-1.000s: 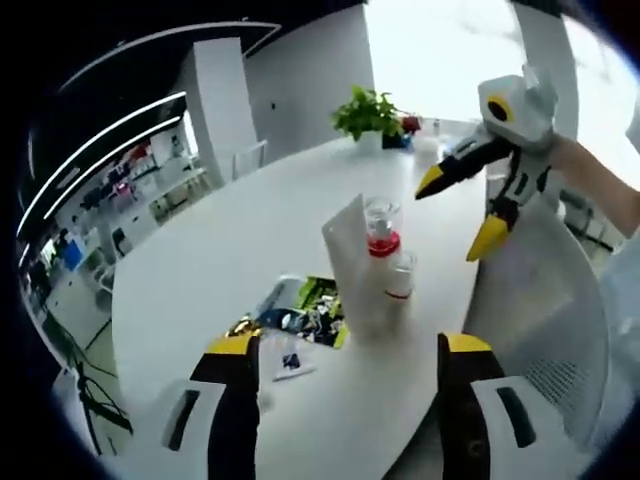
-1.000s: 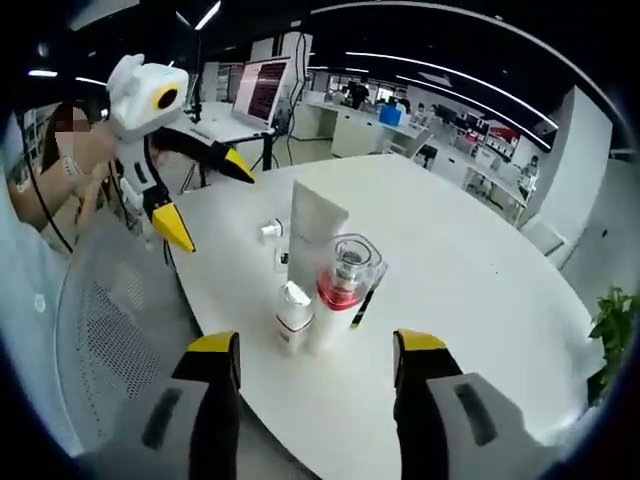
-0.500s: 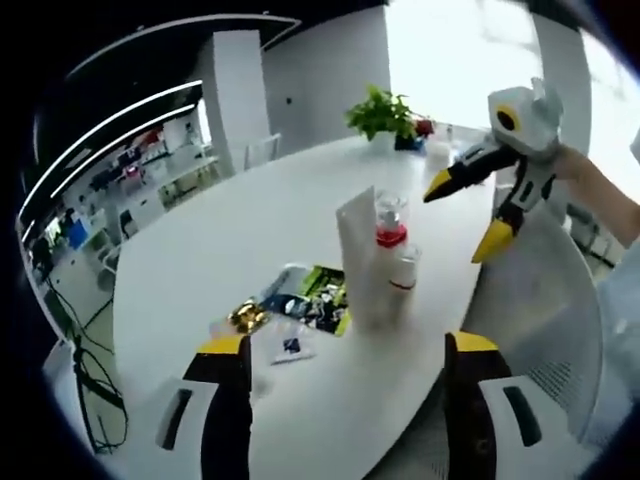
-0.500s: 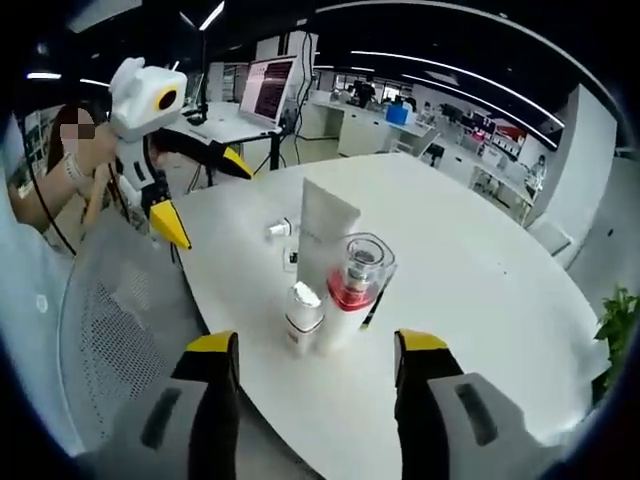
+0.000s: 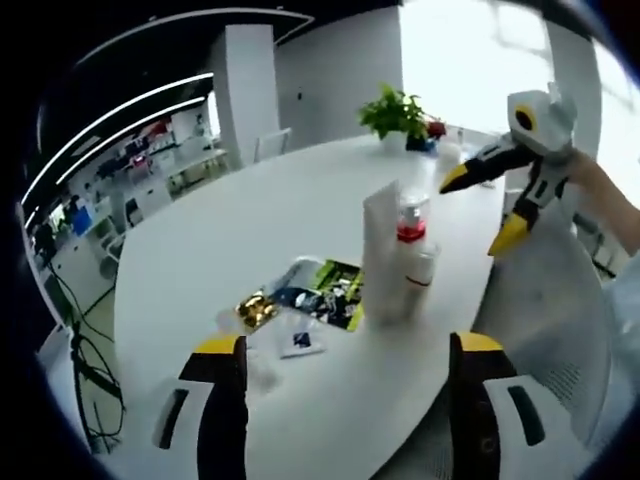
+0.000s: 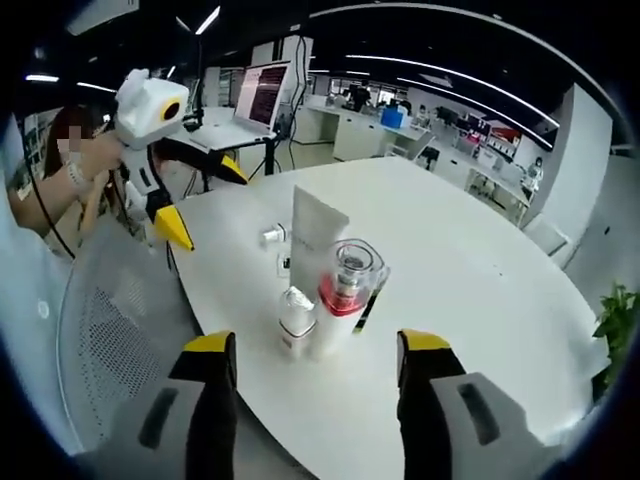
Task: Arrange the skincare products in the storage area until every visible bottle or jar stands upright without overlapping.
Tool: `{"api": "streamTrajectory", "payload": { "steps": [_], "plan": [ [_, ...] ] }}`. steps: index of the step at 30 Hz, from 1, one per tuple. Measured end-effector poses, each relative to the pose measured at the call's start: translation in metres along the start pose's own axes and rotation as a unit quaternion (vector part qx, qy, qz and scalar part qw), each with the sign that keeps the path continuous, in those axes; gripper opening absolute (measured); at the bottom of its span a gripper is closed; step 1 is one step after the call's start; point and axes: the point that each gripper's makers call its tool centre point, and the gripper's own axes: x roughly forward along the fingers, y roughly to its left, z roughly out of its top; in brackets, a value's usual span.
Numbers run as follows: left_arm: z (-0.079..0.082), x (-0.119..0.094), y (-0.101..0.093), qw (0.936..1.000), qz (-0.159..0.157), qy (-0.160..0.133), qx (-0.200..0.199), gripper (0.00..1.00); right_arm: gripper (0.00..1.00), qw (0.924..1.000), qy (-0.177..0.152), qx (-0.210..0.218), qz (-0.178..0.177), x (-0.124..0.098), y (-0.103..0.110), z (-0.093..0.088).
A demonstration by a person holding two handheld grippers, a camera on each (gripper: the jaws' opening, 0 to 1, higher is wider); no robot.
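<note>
Three products stand upright and close together near the edge of the round white table (image 5: 200,250): a tall white tube (image 5: 381,250), a clear-capped bottle with a red band (image 5: 411,222) and a small white bottle (image 5: 421,270). Flat sachets (image 5: 325,293) lie beside them. My left gripper (image 5: 346,345) is held open short of the sachets, nothing between its jaws. In the right gripper view the tube (image 6: 314,235), the red-banded bottle (image 6: 347,288) and the small bottle (image 6: 296,322) stand ahead of my open, empty right gripper (image 6: 318,345). A small white item (image 6: 271,235) lies behind the tube.
A white mesh chair (image 5: 545,330) (image 6: 100,340) stands at the table's edge by the products. The right gripper (image 5: 482,210) hovers beyond the bottles, the left gripper (image 6: 208,203) likewise. A potted plant (image 5: 395,112) stands at the far side. A laptop (image 6: 260,90) stands behind.
The left gripper view has shifted, so the products now lie further right in it. The right gripper view barely changed. The products stay put and both grippers remain open.
</note>
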Motion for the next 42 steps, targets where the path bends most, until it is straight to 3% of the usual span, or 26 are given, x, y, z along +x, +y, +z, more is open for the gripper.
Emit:
{"api": "streamTrajectory", "payload": {
  "steps": [11,14,23,27,32,38,42],
  "plan": [
    [-0.014,0.014,0.023,0.9991,0.001,0.001,-0.044,0.89,0.72,1.0,-0.002,0.01,-0.002,-0.002,0.001,-0.001],
    [-0.021,0.017,0.025,0.9982,0.0,0.013,-0.059,0.92,0.73,0.9999,0.0,0.01,0.002,-0.002,0.003,-0.002],
    [-0.029,0.028,0.038,0.9973,0.007,0.023,-0.07,0.97,0.83,0.9998,-0.004,0.015,-0.007,-0.003,0.002,0.0],
    [-0.031,0.037,0.051,0.9958,0.016,0.021,-0.088,0.97,0.87,0.9997,-0.009,0.016,-0.014,-0.005,-0.001,0.004],
    [-0.033,0.05,0.057,0.9928,0.003,0.015,-0.119,0.96,0.89,0.9997,-0.01,0.017,-0.012,-0.004,-0.002,0.006],
    [-0.042,0.064,0.073,0.9907,0.022,0.022,-0.133,0.92,0.93,0.9995,-0.021,0.019,-0.013,-0.005,-0.002,0.01],
    [-0.042,0.073,0.084,0.9892,0.035,0.013,-0.142,0.83,0.95,0.9992,-0.026,0.02,-0.024,-0.006,-0.006,0.012]
  ]
}}
